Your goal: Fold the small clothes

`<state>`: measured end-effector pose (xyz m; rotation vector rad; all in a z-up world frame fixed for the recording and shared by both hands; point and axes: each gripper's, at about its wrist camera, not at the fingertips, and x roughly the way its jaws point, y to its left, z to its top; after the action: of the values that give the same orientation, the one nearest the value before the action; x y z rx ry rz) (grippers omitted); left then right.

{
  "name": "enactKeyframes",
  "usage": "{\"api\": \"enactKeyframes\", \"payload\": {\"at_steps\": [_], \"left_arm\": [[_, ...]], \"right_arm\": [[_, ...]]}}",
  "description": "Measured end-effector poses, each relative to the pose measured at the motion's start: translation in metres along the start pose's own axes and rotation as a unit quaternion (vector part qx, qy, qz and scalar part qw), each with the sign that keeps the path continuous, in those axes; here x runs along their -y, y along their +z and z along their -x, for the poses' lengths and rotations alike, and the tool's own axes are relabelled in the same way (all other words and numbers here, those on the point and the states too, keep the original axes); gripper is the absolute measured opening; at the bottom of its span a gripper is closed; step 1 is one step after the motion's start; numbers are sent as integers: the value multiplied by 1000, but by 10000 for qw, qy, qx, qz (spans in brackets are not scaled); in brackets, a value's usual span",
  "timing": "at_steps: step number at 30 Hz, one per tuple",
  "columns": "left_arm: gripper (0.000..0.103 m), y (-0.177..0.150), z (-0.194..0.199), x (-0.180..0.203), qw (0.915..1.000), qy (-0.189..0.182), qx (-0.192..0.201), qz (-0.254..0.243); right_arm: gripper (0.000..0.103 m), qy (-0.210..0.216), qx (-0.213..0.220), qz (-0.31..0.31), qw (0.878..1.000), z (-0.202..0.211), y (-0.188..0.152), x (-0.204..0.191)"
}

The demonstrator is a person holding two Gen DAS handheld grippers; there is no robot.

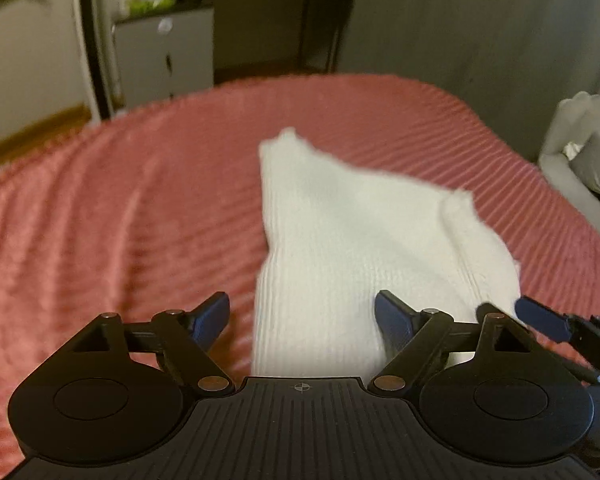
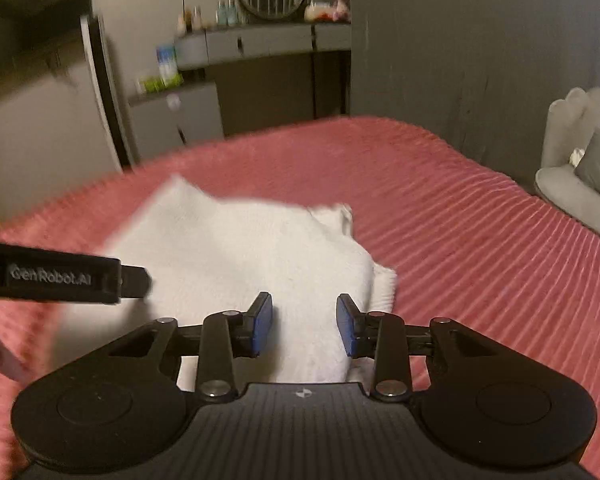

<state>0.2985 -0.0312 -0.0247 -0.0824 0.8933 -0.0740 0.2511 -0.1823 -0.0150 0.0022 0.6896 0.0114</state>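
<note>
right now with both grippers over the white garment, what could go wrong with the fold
1. The garment lies rumpled on the bedspread, one edge doubled over on the right; folding it as it lies would likely trap that crease.
2. Neither gripper holds cloth: the left gripper stands wide open and the right gripper has a clear gap, so a careless close may catch only one layer.
3. The two grippers are close together and could bump.

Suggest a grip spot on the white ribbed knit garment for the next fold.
Probably the far pointed corner of the white ribbed knit garment: it sticks out free on the pink ribbed bedspread. Come in low from beyond it, one finger sliding under the edge; the broad flat middle offers nothing to pinch.
</note>
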Motion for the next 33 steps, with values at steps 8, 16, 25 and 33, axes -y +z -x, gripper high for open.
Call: {"api": "enactKeyframes", "payload": {"at_steps": [8, 16, 25, 33], "left_arm": [[103, -18, -25, -3, 9995, 22, 269, 151], [102, -8, -5, -8, 9998, 24, 108, 194], [103, -27, 19, -10, 9996, 49, -7, -278], [103, -26, 14, -21, 9997, -92, -206, 15]], "right_arm": [[53, 71, 320, -106, 9994, -20, -29, 20], [53, -322, 188, 406, 9985, -6, -14, -1], [49, -285, 128, 1067, 9938, 33, -38, -15], [49, -300, -119, 1201, 9922, 22, -33, -15]]}}
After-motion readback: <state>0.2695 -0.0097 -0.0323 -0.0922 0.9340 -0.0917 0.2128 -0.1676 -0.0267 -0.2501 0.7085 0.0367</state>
